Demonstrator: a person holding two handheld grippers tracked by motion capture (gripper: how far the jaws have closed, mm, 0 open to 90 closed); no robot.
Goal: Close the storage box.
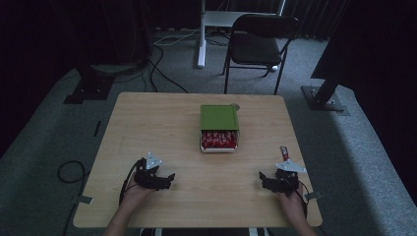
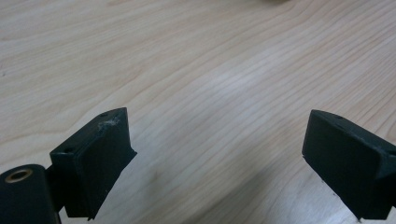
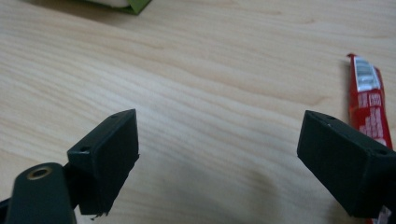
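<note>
A green box lies in the middle of the wooden table, its white tray pulled out toward me and filled with several red packets. One loose red packet lies near the right edge, just beyond my right gripper, which is open and holds nothing. At the front left my left gripper rests low over bare wood, open and empty. The box corner peeks in at the top of the right gripper view.
A black folding chair and a white table leg stand beyond the far edge. Dark stands sit on the floor at left and right. Cables run over the carpet.
</note>
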